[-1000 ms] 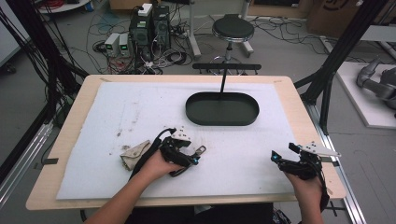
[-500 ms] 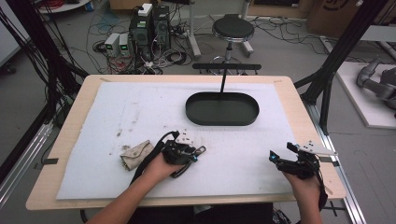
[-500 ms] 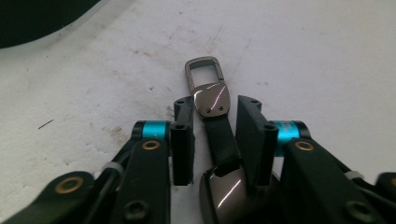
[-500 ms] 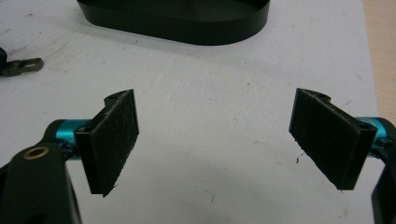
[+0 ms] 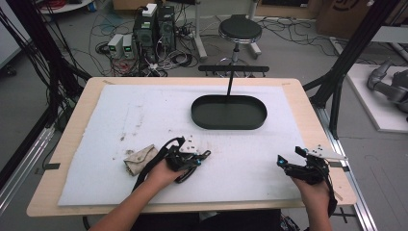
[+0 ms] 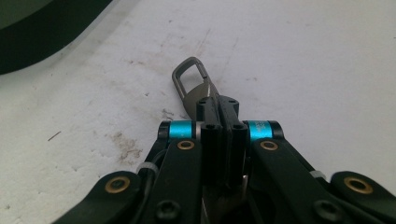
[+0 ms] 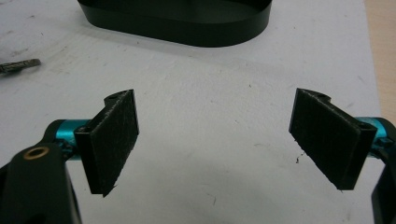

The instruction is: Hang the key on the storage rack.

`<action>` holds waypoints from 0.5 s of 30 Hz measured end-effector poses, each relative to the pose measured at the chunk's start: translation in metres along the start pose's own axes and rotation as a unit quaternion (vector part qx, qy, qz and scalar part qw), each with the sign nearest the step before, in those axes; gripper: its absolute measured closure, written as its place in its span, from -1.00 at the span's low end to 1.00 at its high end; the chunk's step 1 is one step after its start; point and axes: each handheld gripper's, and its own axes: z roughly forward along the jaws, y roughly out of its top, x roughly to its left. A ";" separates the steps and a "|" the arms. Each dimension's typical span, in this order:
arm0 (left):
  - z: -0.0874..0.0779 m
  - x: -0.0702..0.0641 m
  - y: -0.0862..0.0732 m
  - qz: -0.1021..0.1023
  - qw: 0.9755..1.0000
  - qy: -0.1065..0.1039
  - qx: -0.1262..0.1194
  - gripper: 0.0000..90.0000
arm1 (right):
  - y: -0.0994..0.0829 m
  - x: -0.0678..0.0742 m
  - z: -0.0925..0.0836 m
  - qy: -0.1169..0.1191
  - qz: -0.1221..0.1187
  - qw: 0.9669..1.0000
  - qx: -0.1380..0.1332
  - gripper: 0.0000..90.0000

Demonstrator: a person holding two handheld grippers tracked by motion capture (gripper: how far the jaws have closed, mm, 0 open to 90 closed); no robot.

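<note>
Left gripper (image 6: 218, 109), seen in its own view, has just been closing and its jaws now pinch a small metal clip (image 6: 192, 84). The clip is dull grey-brown, with a rounded rectangular loop at its far end and a flatter, wider body that disappears between the pads; only the loop and part of the body stick out beyond the jaw tips. It lies low over the stained white mat (image 5: 144, 115), on the near left part of the table. In the high view the clip (image 5: 206, 154) juts from the left gripper (image 5: 195, 159) toward the right, and a crumpled beige cloth (image 5: 139, 159) lies just beside the hand. Right gripper (image 7: 215, 140), jaws spread wide with nothing between them, rests near the mat's right edge. A black oval tray (image 5: 229, 113) stands farther back, well apart from the clip.
</note>
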 end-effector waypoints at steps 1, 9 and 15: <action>-0.002 0.001 0.000 -0.003 1.000 -0.005 -0.006 0.95 | 0.000 0.000 0.000 0.000 0.000 1.000 0.000 -0.64; -0.018 0.006 0.005 -0.023 0.998 0.005 -0.051 0.95 | 0.000 0.002 0.003 0.005 0.000 1.000 -0.001 -0.64; -0.040 0.018 0.017 -0.036 0.994 0.036 -0.095 0.95 | 0.002 0.004 0.007 0.010 -0.002 1.000 -0.001 -0.64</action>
